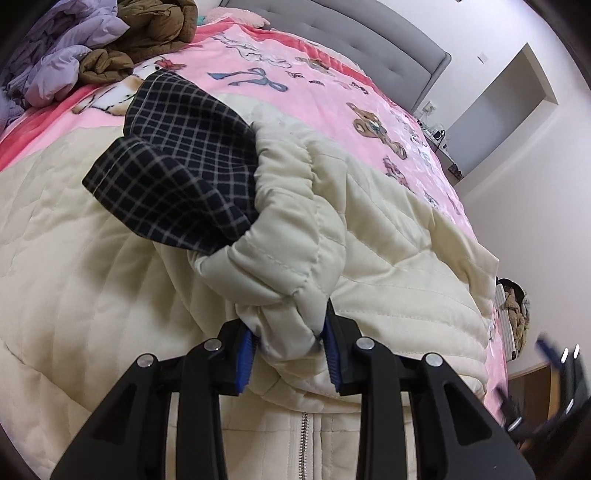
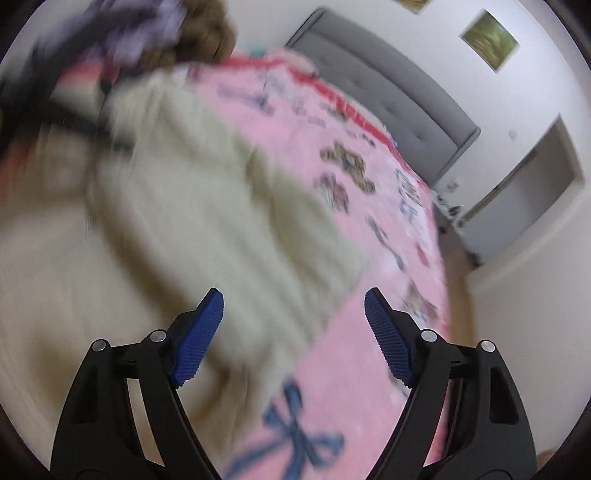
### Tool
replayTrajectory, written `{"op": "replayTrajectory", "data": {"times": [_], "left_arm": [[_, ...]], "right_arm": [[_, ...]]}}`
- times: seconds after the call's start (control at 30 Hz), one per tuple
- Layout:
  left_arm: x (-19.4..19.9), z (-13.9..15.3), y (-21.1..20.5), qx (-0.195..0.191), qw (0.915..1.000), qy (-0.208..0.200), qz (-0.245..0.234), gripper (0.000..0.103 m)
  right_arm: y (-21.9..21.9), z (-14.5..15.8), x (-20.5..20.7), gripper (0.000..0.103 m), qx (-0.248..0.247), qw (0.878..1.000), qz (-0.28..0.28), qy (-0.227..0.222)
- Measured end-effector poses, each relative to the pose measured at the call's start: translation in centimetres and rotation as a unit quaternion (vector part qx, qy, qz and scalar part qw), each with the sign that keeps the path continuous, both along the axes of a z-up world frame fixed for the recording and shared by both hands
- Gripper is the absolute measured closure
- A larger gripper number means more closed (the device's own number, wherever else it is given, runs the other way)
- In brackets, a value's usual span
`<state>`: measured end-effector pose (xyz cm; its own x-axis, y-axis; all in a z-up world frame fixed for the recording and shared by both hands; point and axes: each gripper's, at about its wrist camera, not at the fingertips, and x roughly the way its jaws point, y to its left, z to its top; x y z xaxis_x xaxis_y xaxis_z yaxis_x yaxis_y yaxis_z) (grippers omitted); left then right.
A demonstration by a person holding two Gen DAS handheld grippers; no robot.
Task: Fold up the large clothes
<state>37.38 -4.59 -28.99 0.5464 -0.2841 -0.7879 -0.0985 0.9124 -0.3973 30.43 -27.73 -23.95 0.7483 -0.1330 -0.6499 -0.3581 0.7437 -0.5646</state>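
The left gripper [image 1: 290, 347] pinches a bunched fold of the cream quilted jacket [image 1: 388, 266] lying on the pink blanket [image 1: 332, 92], while the right gripper [image 2: 293, 325], jaws spread and empty, hovers over that jacket.

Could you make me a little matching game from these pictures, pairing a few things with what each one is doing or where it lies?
Things:
1. left gripper
2. right gripper
3. cream jacket
4. brown garment

States:
A. spread on the pink blanket
B. heaped at the bed's far corner
C. jaws wide, nothing between
D. clamped on cream fabric

Pairs: 1-D, 2-C, 3-A, 4-B
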Motion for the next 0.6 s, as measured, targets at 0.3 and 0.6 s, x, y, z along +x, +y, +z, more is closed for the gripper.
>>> {"op": "replayTrajectory", "data": {"times": [0.3,0.6], "left_arm": [[-0.3,0.3,-0.5,0.02,0.9998,0.001,0.002,0.071],[-0.2,0.1,-0.8,0.025,0.9996,0.009,0.011,0.071]], "right_arm": [[1.6,-5.2,0.9,0.068,-0.08,0.997,-0.011,0.015],[0.0,-5.2,1.2,0.079,-0.044,0.997,0.018,0.06]]}}
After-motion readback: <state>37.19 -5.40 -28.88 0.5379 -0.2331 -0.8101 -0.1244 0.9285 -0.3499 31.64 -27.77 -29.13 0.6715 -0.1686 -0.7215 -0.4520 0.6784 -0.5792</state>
